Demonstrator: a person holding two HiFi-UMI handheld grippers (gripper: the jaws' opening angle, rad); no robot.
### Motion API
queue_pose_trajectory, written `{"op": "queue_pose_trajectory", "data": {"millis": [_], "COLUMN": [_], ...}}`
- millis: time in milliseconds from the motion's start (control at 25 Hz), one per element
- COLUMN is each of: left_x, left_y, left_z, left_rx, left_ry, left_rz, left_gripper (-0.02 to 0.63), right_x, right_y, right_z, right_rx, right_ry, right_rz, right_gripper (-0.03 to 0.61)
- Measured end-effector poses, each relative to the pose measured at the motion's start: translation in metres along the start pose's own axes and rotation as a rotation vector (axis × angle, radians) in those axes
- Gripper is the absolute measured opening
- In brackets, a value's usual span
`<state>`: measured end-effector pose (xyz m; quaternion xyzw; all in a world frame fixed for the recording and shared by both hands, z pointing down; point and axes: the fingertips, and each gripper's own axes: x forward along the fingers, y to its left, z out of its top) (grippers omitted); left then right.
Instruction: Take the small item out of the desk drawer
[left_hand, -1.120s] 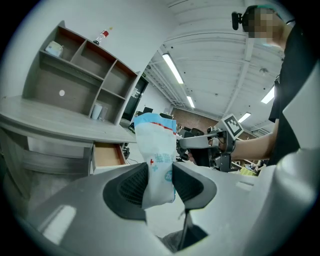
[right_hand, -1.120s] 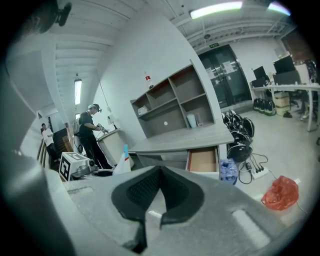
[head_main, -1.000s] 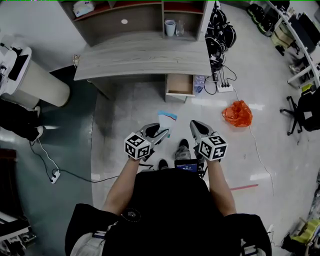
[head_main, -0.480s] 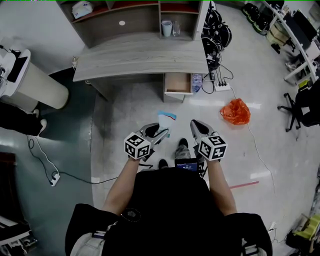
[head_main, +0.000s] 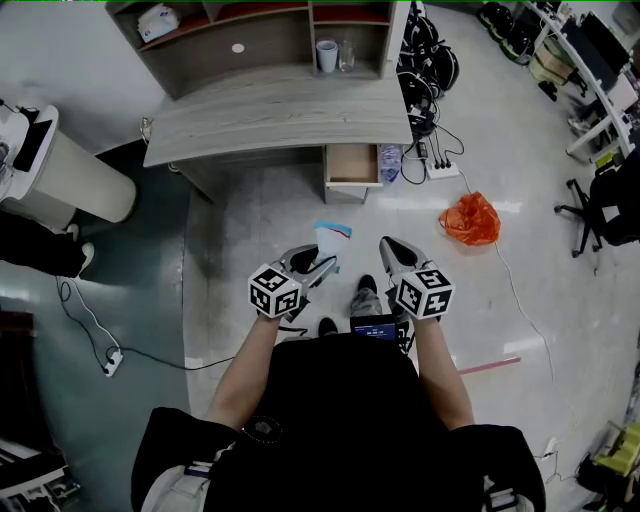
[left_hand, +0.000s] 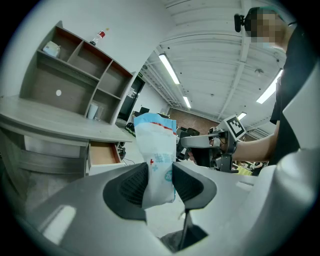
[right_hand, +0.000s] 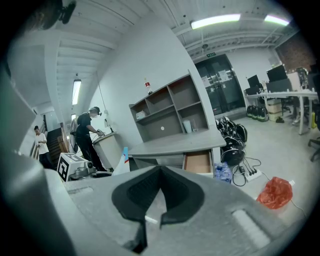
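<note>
My left gripper (head_main: 322, 264) is shut on a small white-and-blue packet (head_main: 333, 238), held upright in front of me above the floor. In the left gripper view the packet (left_hand: 156, 150) stands pinched between the two dark pads (left_hand: 132, 184). The right gripper (head_main: 391, 250) hovers beside it at the same height, shut with nothing between its pads (right_hand: 145, 190). The grey desk (head_main: 280, 110) stands ahead, and its small wooden drawer (head_main: 352, 165) is pulled open and looks empty. The drawer (right_hand: 198, 162) also shows in the right gripper view.
An orange plastic bag (head_main: 472, 222) lies on the floor at the right. A power strip with cables (head_main: 442, 172) and bottled water (head_main: 390, 163) sit beside the drawer. A white cylindrical stand (head_main: 70, 175) is at the left, and a person (right_hand: 87, 132) works there.
Both grippers and the packet keep their place. The head view has drifted a little, so the desk and drawer sit slightly higher and further left.
</note>
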<state>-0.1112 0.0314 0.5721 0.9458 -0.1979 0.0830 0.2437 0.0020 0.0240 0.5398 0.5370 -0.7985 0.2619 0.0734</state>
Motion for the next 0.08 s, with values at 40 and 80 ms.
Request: {"op": "queue_pose_trajectory", "data": {"millis": [40,80], "left_x": [0.0006,0.0012], "left_y": [0.0004,0.0008], "left_z": [0.0000,0.0001], "left_rx": [-0.001,-0.002], "left_ry": [0.000,0.000], "left_rz": [0.000,0.000], "left_gripper": [0.158,0.158], "right_x": [0.0005,0.0010], "right_y": [-0.0004,-0.0010], "right_z": [0.0006,0.0013], "right_rx": [0.000,0.001], "right_ry": [-0.001,-0.003], "right_rz": [0.000,0.001], "right_gripper": [-0.005,-0.005]}}
